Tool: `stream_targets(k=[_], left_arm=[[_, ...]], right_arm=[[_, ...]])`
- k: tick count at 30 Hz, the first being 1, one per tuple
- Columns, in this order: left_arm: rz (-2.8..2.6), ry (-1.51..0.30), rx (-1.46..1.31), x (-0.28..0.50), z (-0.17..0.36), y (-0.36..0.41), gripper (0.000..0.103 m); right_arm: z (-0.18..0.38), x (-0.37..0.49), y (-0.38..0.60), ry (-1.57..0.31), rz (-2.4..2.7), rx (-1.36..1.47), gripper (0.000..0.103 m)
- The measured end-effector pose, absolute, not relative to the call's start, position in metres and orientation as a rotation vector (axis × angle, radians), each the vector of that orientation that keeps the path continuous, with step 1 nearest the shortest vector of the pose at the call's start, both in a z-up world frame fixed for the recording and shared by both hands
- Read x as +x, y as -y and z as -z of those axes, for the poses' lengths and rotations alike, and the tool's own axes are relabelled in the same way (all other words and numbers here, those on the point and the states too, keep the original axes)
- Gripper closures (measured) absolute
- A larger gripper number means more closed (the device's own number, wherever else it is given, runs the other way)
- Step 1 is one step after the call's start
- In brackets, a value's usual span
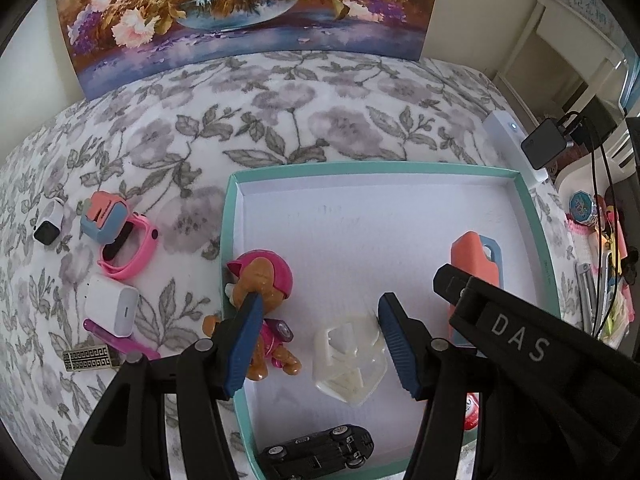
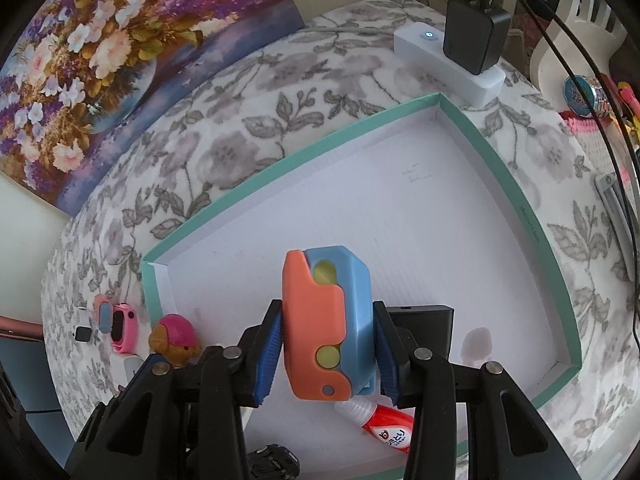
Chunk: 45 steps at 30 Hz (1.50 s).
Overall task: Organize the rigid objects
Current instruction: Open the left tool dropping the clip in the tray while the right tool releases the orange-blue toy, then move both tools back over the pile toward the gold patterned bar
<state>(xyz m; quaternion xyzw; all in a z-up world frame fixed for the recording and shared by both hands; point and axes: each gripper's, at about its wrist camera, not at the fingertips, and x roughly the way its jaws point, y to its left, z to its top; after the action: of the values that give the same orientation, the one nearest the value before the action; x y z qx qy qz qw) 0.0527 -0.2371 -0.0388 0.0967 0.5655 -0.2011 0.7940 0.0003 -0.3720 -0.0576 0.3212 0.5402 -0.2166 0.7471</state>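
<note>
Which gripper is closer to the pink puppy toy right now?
Left. The left gripper has one finger right over the puppy toy; the right gripper sits farther across the box, shut on the orange and blue gadget.

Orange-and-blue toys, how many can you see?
2. One orange-and-blue toy is held in the right claw over the teal box. The smaller one sits outside on the flowered blanket, touching the pink watch. More may be hidden.

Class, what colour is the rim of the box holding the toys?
Teal rim, clearest in the right wrist view.
</note>
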Motion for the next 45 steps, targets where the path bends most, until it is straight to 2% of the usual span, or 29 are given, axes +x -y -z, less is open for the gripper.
stream_targets(k=[12,15,18,24,25,26,27,29,34,39,45], left_arm=[[0.437,-1.201,0.159,0.057,0.020,0.227,0.040],[0.416,-1.184,0.139,0.061,0.010,0.219,0.035],[0.391,-1.168,0.119,0.066,0.002,0.209,0.035],[0.346,-1.159,0.040,0.076,-0.011,0.182,0.034],[0.331,-1.157,0.030,0.078,-0.012,0.177,0.030],[0.313,-1.156,0.018,0.080,-0.013,0.171,0.020],[0.291,-1.153,0.000,0.083,-0.014,0.162,0.018],[0.261,-1.152,-0.025,0.087,-0.014,0.150,0.018],[0.136,-1.163,-0.060,0.100,-0.007,0.114,0.012],[0.052,-1.190,-0.126,0.111,0.002,0.079,0.012],[-0.015,-1.195,-0.180,0.113,0.005,0.044,0.011]], right_arm=[[0.015,-0.005,0.369,-1.099,0.471,0.687,0.055],[0.000,-0.006,0.366,-1.067,0.473,0.662,0.055],[-0.012,-0.007,0.364,-1.045,0.471,0.646,0.055],[-0.015,-0.007,0.361,-1.043,0.469,0.630,0.054],[-0.014,-0.007,0.361,-1.047,0.472,0.629,0.052],[-0.011,-0.006,0.360,-1.051,0.477,0.626,0.043],[-0.009,-0.005,0.359,-1.058,0.481,0.619,0.039],[-0.004,-0.002,0.356,-1.074,0.483,0.608,0.039],[0.006,0.004,0.348,-1.106,0.480,0.586,0.027],[0.012,0.011,0.337,-1.128,0.467,0.548,0.013],[0.009,0.021,0.319,-1.120,0.455,0.479,0.006]])
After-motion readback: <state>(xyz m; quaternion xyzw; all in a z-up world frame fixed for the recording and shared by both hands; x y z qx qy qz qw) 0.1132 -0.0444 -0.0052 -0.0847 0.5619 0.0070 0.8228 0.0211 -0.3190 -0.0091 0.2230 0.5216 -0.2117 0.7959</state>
